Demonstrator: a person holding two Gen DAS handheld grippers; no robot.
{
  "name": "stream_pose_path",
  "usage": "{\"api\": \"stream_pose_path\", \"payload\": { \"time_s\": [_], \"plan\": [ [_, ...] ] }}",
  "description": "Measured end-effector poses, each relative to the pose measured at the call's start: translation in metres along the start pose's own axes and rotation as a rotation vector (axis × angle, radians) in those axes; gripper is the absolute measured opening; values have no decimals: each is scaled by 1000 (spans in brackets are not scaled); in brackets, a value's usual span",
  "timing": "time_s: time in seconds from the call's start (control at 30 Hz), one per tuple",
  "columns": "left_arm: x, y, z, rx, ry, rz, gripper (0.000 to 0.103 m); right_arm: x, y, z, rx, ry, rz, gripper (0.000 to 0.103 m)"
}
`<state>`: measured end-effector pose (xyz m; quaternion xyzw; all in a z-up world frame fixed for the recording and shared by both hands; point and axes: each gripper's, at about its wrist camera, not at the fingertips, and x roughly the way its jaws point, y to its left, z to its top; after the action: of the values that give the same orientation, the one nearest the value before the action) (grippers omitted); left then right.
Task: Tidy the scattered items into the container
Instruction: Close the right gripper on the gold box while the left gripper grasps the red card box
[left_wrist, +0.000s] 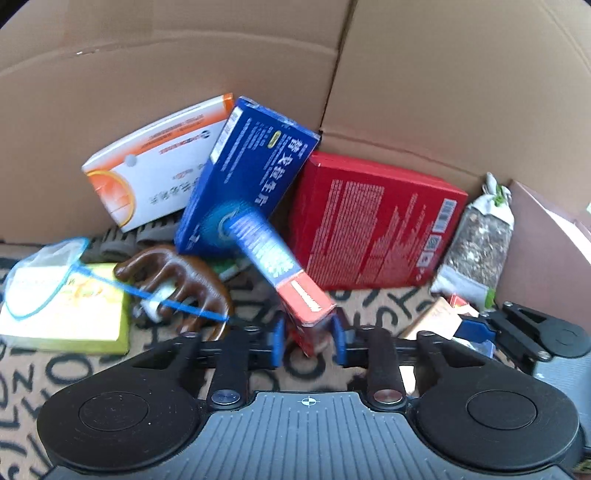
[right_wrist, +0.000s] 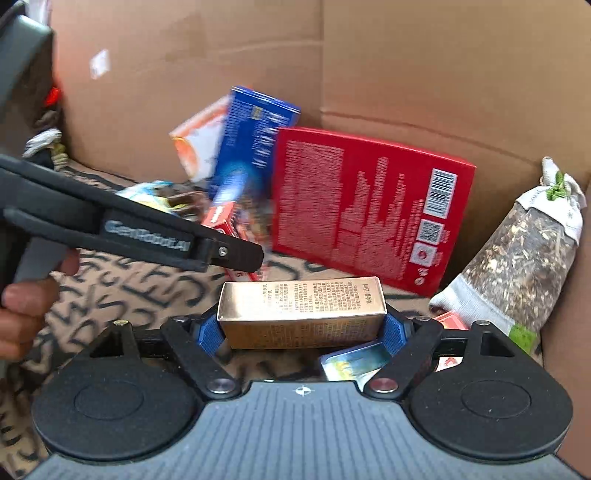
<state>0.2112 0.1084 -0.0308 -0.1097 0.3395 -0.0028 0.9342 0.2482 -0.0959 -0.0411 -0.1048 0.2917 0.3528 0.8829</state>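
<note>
the left gripper (left_wrist: 308, 341) is clamped on the red end of a long blue-and-red box (left_wrist: 275, 266), which slants up over the patterned mat (left_wrist: 55, 376) toward the leaning blue box (left_wrist: 247, 173). the right gripper (right_wrist: 303, 326) is clamped across a gold box (right_wrist: 301, 314), held level just above the mat inside the cardboard container (right_wrist: 406, 55). against the container's back wall lean a white-and-orange box (left_wrist: 155, 173), the blue box and a red box (left_wrist: 373, 225). a sachet of dried herbs (right_wrist: 517, 266) stands in the right corner. a brown wooden massager (left_wrist: 173, 280) and a yellow-green packet (left_wrist: 70, 310) lie to the left.
</note>
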Motion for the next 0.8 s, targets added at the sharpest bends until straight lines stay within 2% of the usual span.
{"api": "stream_pose_path", "payload": {
  "time_s": [0.07, 0.23, 0.33, 0.47, 0.5, 0.53, 0.6, 0.7, 0.8],
  "plan": [
    [-7, 3, -7, 7, 5, 7, 15, -13, 8, -7, -2, 1, 19, 85],
    [-26, 12, -32, 14, 20, 38, 14, -37, 37, -31, -19, 8, 43, 85],
    [-48, 21, -53, -9, 24, 29, 14, -50, 44, -44, -15, 16, 32, 85],
    [-76, 20, -76, 24, 28, -6, 15, -77, 45, -64, 17, 22, 10, 85],
    [-81, 18, -80, 35, 36, -20, 26, -81, 44, -68, 26, 23, -14, 85],
    [-84, 16, -85, 49, 47, -26, 41, -86, 42, -72, 34, 23, -37, 86],
    [-93, 11, -93, 88, 46, 0, 56, -89, 37, -78, 66, 24, -65, 88],
    [-95, 3, -102, 127, 41, 39, 61, -98, 34, -86, 110, 27, -100, 88],
    [-98, 3, -103, 118, 37, 43, 66, -108, 35, -92, 133, 31, -126, 89]
  ]
}}
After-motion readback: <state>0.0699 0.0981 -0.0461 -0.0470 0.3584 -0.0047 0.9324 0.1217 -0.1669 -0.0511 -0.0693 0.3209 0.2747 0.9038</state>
